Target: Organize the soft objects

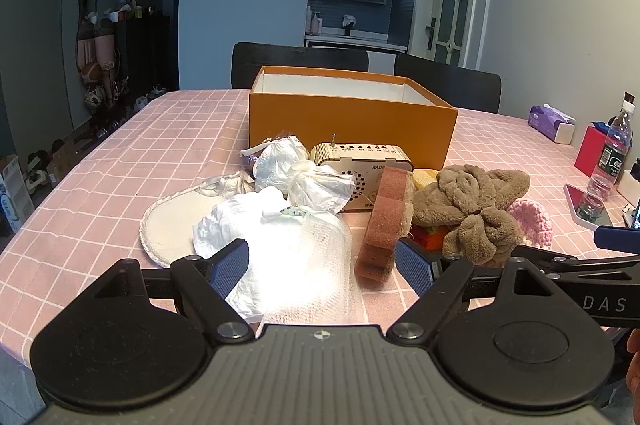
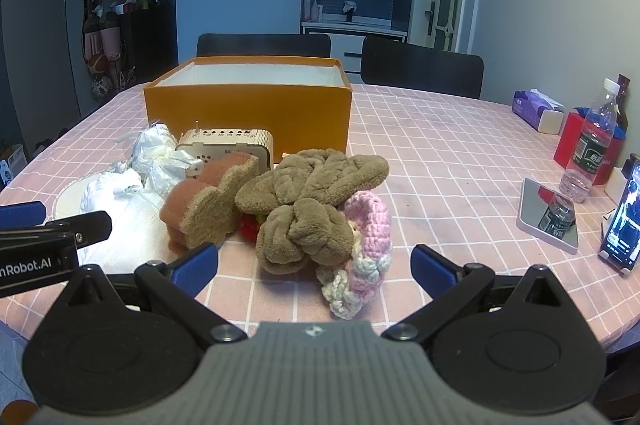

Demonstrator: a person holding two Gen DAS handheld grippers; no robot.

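A pile of soft things lies on the pink checked table in front of an open orange box (image 1: 352,121) (image 2: 248,109). My left gripper (image 1: 322,267) is open, its fingers either side of a white mesh cloth (image 1: 304,257). A brown sponge (image 1: 386,221) (image 2: 208,205) stands on edge just beside its right finger. My right gripper (image 2: 314,265) is open in front of a brown plush towel knot (image 2: 308,201) (image 1: 476,203) and a pink and white crocheted piece (image 2: 364,245) (image 1: 532,221). White plastic bags (image 1: 304,177) (image 2: 160,155) and a round white pad (image 1: 172,221) lie at the left.
A wooden radio (image 1: 360,165) (image 2: 228,145) stands between the pile and the box. At the right are a water bottle (image 2: 592,145), a red box (image 2: 568,145), a tissue pack (image 2: 536,109), a mirror (image 2: 548,217) and a phone (image 2: 624,217). Two black chairs (image 2: 420,69) stand behind the table.
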